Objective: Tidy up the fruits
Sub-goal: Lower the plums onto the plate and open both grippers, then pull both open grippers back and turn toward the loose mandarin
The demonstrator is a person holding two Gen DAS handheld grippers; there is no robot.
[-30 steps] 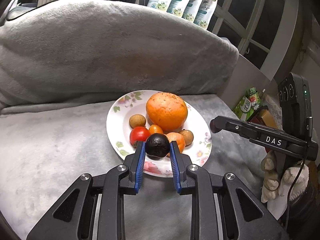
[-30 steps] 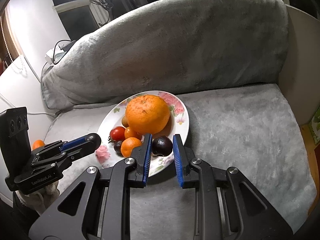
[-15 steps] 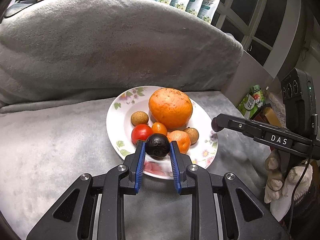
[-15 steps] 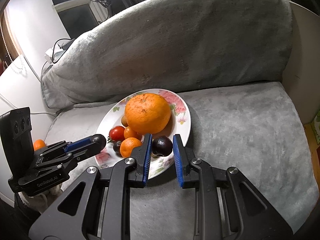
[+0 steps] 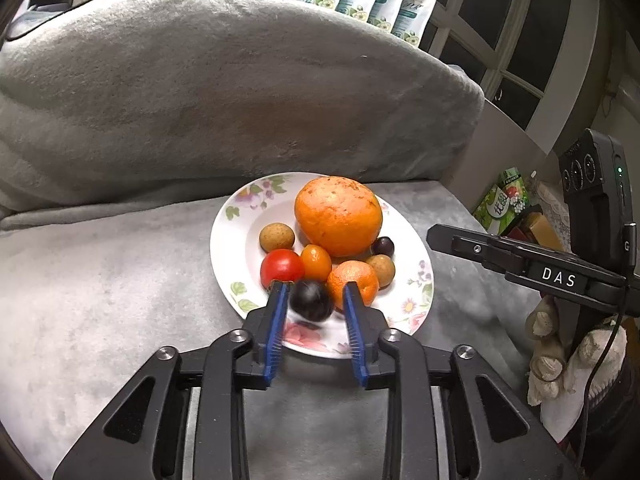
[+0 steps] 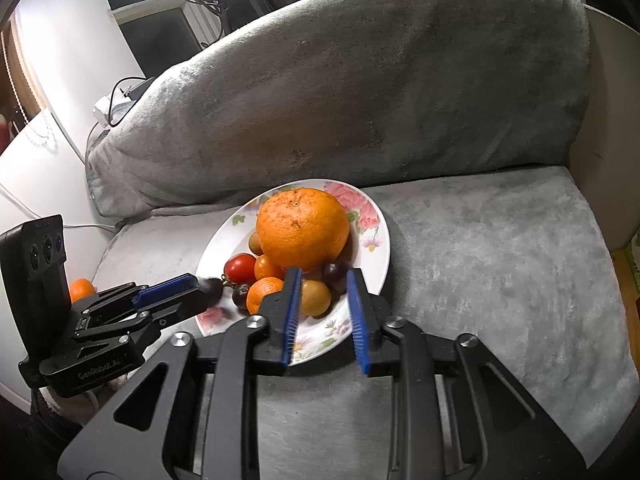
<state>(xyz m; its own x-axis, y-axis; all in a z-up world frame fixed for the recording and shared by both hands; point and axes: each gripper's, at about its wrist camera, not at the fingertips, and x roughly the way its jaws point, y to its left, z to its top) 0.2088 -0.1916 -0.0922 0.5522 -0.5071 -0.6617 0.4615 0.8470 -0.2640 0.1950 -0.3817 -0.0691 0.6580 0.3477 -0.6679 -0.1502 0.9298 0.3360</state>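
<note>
Both grippers' jaws are opening: the left gripper (image 5: pixel 316 300) frees a small dark round plum (image 5: pixel 311 300) at lower centre on the floral white plate (image 5: pixel 228 248), the right gripper (image 6: pixel 323 280) another (smooth, likely bruisable; grip its widest middle).

White plate (image 5: pixel 230 240) with pink floral pattern (green leaves too), big orange fruit (image 5: pixel 338 214), red tomato (image 5: pixel 281 266), grey blanket (image 5: pixel 224 92)

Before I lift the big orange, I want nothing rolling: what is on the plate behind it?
Behind the big orange only bare floral plate rim shows; its base hides whatever touches it underneath.
</note>
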